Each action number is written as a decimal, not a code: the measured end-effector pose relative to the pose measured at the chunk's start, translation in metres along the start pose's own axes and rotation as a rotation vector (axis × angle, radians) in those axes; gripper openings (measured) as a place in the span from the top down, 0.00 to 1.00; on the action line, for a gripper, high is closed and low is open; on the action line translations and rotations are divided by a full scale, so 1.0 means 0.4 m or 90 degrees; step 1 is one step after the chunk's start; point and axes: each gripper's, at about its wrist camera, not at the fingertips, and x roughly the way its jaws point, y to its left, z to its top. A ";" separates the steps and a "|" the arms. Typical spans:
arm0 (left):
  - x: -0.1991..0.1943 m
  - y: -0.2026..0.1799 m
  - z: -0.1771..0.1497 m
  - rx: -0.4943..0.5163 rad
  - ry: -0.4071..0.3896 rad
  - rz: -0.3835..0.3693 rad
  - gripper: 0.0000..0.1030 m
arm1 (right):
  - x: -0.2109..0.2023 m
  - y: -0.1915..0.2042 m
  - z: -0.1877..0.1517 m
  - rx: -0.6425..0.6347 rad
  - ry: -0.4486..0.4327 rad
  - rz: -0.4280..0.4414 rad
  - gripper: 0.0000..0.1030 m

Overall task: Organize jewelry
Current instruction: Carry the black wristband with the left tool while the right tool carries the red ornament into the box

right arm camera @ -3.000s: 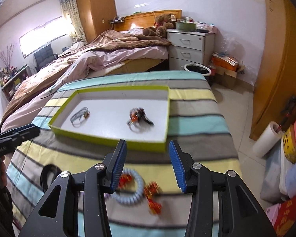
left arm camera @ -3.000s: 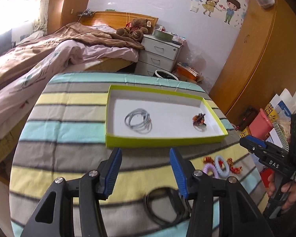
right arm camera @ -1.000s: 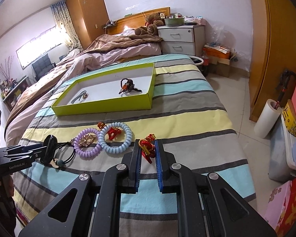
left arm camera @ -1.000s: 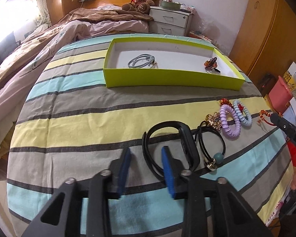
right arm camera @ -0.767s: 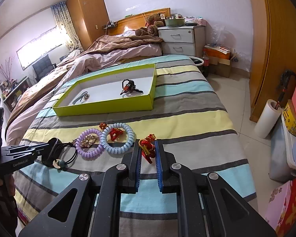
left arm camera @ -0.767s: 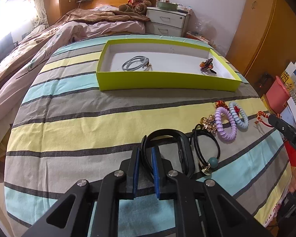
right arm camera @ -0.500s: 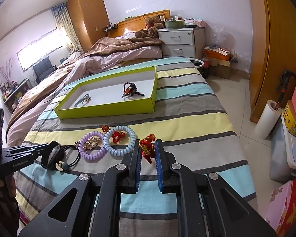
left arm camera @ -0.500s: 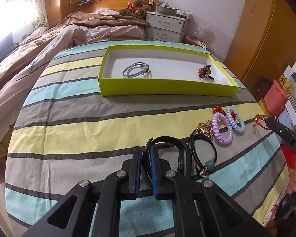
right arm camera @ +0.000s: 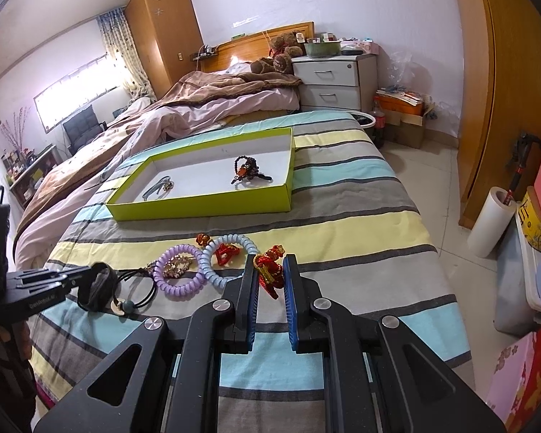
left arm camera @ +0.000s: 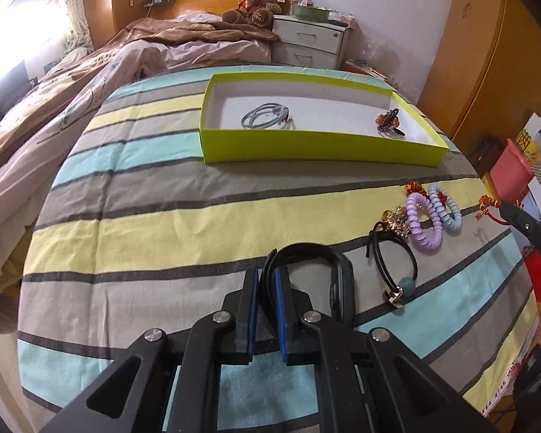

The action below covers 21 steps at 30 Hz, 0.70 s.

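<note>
On the desk (left arm camera: 162,216), the tray (left arm camera: 306,148) lies behind the hair ties (left arm camera: 423,223); a bracelet (left arm camera: 387,121) lies inside it, right of a cord (left arm camera: 265,117).

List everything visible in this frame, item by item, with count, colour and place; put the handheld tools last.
Tray: one, lime green, far on the striped cloth.
Grey cord bracelet: one, in tray, left side.
Beaded clip: one, dark purple and orange, in tray, right side.
Spiral hair ties: two, purple and light blue, on cloth.
Black hair tie with teal bead: one, on cloth.
Black band: one, in left tool.
Red ornament: one, in right tool.
Left tool: shut on band.
Right tool: shut on ornament.
</note>
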 end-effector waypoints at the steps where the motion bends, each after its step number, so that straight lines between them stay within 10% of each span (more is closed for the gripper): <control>1: 0.002 0.001 -0.001 -0.001 0.001 -0.003 0.91 | -0.001 0.001 -0.001 0.000 0.000 0.000 0.87; 21: -0.056 -0.005 0.052 0.017 -0.042 -0.011 0.91 | -0.007 0.035 0.039 -0.013 -0.015 0.006 0.87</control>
